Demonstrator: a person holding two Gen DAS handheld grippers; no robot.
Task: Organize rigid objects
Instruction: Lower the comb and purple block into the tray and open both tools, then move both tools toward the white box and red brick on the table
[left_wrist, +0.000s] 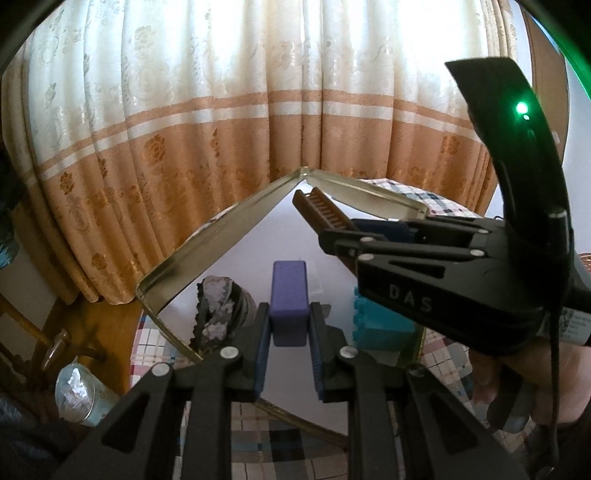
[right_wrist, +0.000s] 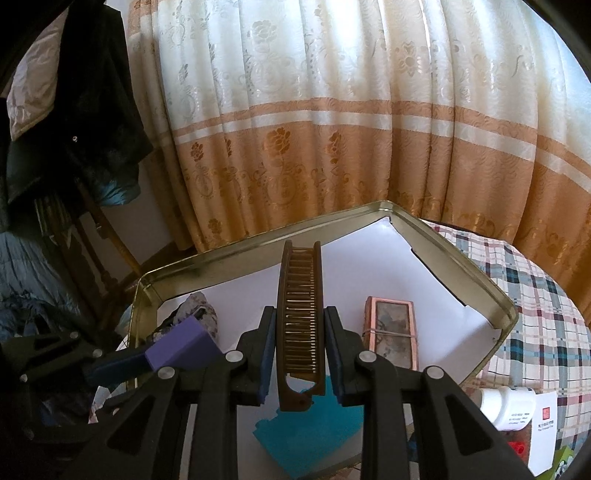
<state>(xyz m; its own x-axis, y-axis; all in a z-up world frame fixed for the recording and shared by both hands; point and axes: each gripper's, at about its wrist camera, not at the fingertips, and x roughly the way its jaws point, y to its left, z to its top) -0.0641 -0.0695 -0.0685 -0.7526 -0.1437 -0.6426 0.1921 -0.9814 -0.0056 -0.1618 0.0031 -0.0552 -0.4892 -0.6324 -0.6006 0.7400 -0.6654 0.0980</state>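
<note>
My left gripper (left_wrist: 289, 325) is shut on a purple rectangular block (left_wrist: 289, 295) and holds it over the open metal tin (left_wrist: 207, 243). My right gripper (right_wrist: 300, 334) is shut on a brown comb (right_wrist: 301, 314), upright between the pads, also above the tin (right_wrist: 258, 247). In the left wrist view the right gripper (left_wrist: 332, 236) comes in from the right with the comb (left_wrist: 321, 210) pointing at the tin's far corner. In the right wrist view the left gripper (right_wrist: 144, 363) with the purple block (right_wrist: 181, 347) sits at lower left.
The white-lined tin holds a dark floral hair clip (left_wrist: 218, 314), a teal comb-like piece (left_wrist: 380, 325) and a pink-framed box (right_wrist: 391, 332). A white bottle (right_wrist: 506, 406) lies on the plaid tablecloth (right_wrist: 535, 314). Curtains hang behind; a wooden chair (left_wrist: 48, 332) stands at left.
</note>
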